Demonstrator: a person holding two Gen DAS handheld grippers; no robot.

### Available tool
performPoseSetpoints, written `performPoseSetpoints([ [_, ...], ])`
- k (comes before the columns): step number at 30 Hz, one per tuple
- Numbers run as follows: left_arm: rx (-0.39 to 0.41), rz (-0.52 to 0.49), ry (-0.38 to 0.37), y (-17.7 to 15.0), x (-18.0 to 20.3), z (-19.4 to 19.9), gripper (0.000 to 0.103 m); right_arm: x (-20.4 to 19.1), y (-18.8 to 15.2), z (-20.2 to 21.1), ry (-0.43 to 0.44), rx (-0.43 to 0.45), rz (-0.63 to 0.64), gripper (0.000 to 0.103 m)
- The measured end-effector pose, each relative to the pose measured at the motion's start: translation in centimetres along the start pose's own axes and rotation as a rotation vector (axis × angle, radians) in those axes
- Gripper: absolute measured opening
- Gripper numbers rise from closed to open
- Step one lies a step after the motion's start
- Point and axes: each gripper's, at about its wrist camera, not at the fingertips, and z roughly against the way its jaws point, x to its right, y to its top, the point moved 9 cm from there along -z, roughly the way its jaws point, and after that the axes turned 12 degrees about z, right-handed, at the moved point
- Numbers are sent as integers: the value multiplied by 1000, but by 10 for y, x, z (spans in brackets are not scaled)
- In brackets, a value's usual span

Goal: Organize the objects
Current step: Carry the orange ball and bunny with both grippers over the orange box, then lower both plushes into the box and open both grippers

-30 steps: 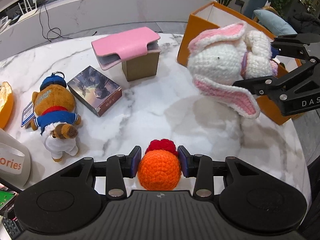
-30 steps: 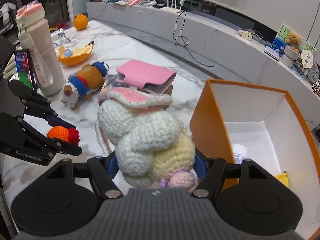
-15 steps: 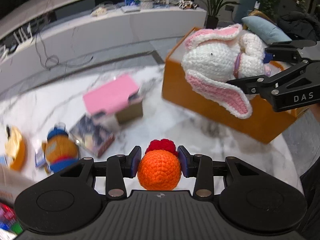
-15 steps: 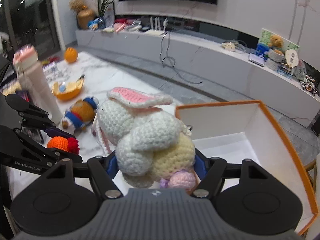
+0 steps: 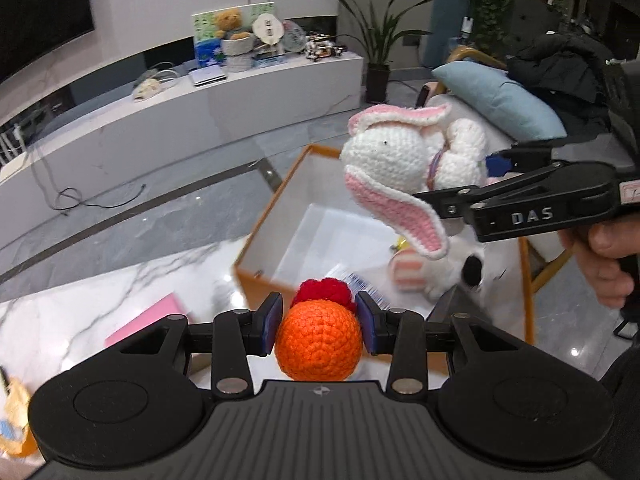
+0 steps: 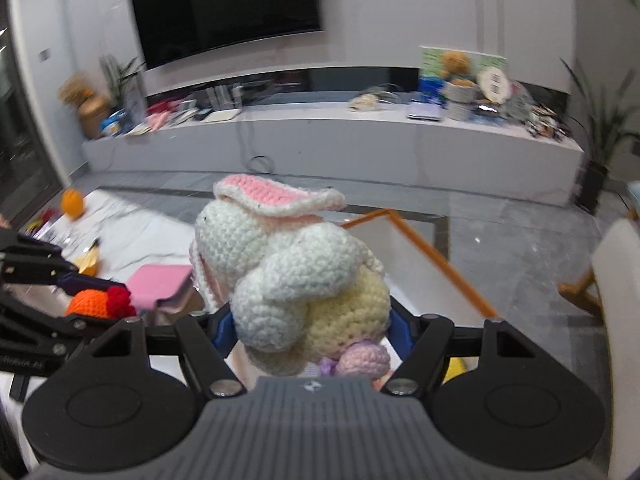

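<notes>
An orange crocheted ball with a red tuft (image 5: 319, 344) is clamped between the pads of the left tongs (image 5: 319, 326), above the white marble desk (image 5: 80, 308). A white crocheted rabbit with pink-lined ears (image 6: 288, 272) is clamped in the right tongs (image 6: 308, 326), held over the open orange cardboard box with white inside (image 5: 320, 236) at the desk's edge.

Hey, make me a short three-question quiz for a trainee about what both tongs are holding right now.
1. True or false: the left tongs are shut on the orange crocheted ball with a red tuft.
2. What do the right tongs grip? A white crocheted rabbit with pink ears, B pink wallet, C bear
3. Fill in: the open box with orange walls is white ____.

Key: 1 true; 2 A; 3 inside
</notes>
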Motion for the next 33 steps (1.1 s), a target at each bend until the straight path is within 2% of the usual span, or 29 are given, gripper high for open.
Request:
performPoseSetpoints([
  [5,-12,-23,-1,13,19,-24,46,30,-4,-6,-42,-23,-75,73],
  [17,-59,-35,52,17,37,-82,46,54,-20,-45,-79,-120,-84,73],
  [24,-121,-36,52,-1,46,-114,46,61,-36,-75,-86,-209,-66,73],
  [33,-169,-27,71,-16,43,-135,46,57,-47,-94,-92,-263,-30,73],
])
